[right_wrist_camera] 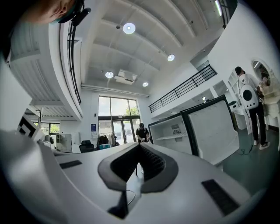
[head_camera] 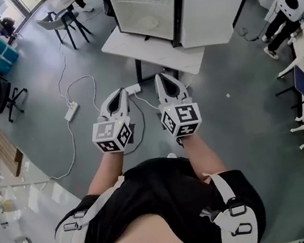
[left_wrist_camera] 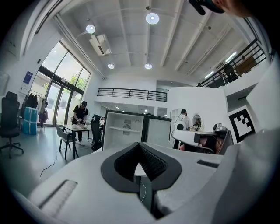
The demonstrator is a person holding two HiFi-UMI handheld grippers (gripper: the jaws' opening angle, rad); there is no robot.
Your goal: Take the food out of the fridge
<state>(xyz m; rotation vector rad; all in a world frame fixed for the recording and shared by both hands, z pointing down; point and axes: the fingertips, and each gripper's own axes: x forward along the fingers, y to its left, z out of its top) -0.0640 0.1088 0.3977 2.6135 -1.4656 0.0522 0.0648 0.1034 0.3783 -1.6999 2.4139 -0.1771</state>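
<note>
- Left gripper (head_camera: 119,93) and right gripper (head_camera: 162,77): both pairs of jaws are pressed together with nothing between them, and I hold them level before my waist.
- The fridge (head_camera: 132,4) stands on the white table (head_camera: 155,53) with its door (head_camera: 208,16) swung open, well apart from both grippers.
- Food: I see only a pale round shape (head_camera: 150,21) on the shelf, too small to identify.
- Risk: if I reach in with the jaws together, they would shove the item, not seize it.
- Risk: the cable (head_camera: 80,81) and power strip (head_camera: 71,111) lie on the floor near my approach and could trip me.
- Risk: the open door stands on my right, and a wide swing of the right gripper could strike it.
</note>
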